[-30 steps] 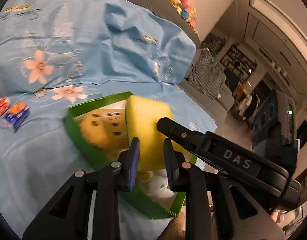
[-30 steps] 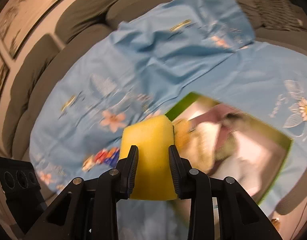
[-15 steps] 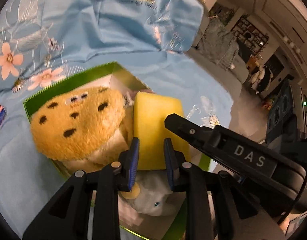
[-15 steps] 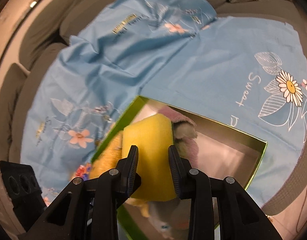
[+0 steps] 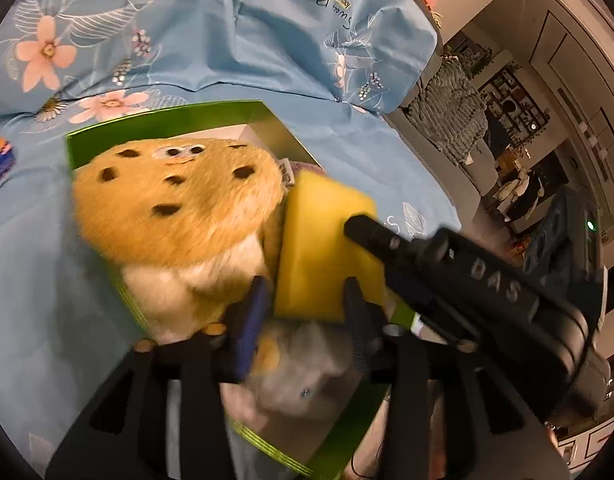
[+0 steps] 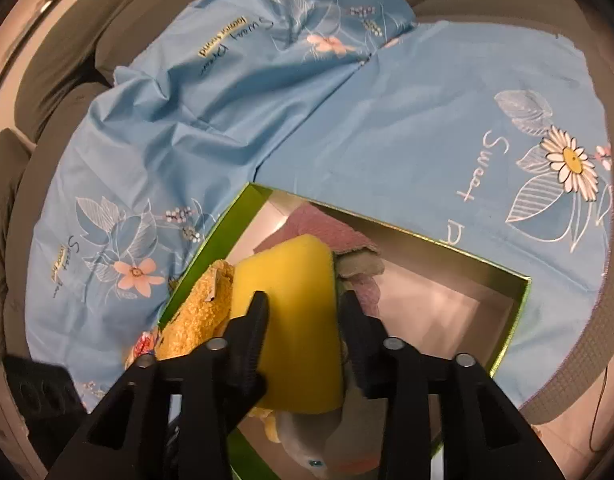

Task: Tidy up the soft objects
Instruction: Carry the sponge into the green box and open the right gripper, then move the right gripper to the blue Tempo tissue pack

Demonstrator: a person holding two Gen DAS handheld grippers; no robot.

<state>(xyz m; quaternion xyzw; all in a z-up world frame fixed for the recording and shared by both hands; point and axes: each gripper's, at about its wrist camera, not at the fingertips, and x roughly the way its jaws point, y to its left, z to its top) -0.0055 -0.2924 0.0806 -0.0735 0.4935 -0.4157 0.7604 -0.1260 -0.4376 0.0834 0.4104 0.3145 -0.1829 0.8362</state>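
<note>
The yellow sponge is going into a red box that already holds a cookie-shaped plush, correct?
Not quite: the box is green, not red, as the right wrist view shows. The yellow sponge is indeed going in beside the cookie-shaped plush.

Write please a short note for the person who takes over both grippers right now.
Left gripper: open, jaws just opened, yellow sponge between them.
Right gripper: open, jaws just opened, around the same sponge.
Done: sponge is in the green box, beside the cookie plush, over a grey plush.
Left: probably draw both grippers back.
</note>
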